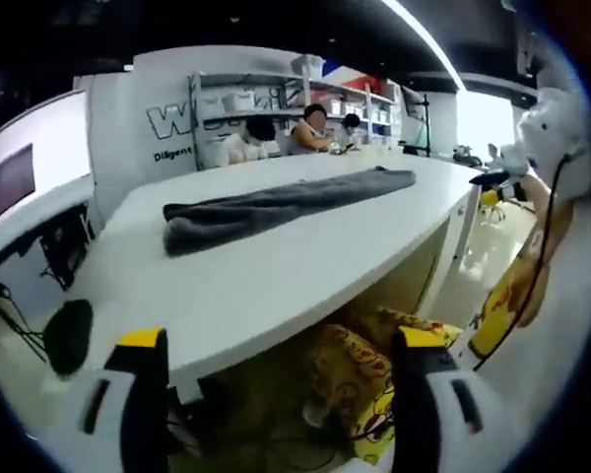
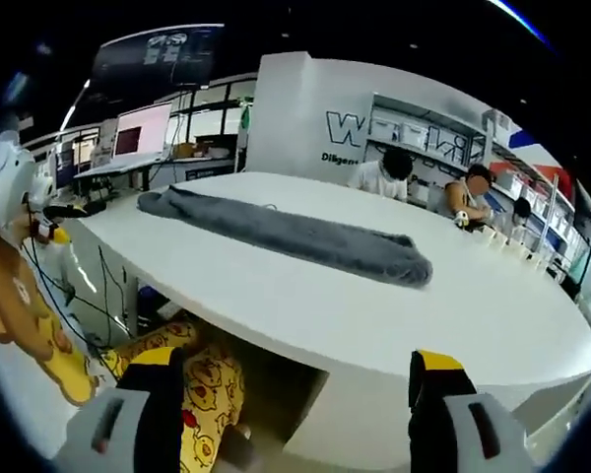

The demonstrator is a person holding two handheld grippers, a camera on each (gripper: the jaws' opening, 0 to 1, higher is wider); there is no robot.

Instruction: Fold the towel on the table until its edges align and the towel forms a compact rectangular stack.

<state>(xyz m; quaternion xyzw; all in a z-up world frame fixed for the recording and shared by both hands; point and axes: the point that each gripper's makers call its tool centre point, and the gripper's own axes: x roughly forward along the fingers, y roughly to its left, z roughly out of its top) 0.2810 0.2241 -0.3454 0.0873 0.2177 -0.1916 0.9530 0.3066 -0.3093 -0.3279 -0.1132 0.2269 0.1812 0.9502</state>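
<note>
A long grey towel (image 1: 276, 205) lies bunched lengthwise as a narrow strip across the white table (image 1: 305, 266). In the right gripper view the same towel (image 2: 295, 236) runs from upper left to right of centre on the table (image 2: 374, 315). My left gripper (image 1: 281, 345) is open, its yellow-tipped jaws held well short of the table's near edge, nothing between them. My right gripper (image 2: 295, 370) is also open, off the table's near edge, with its jaws wide apart and holding nothing.
Several people sit at the table's far side (image 1: 295, 133) in front of shelving. Yellow patterned fabric (image 1: 364, 365) lies on the floor under the table. A white plush-like figure (image 2: 5, 182) stands at the left. Monitors (image 2: 143, 128) sit on a desk beyond.
</note>
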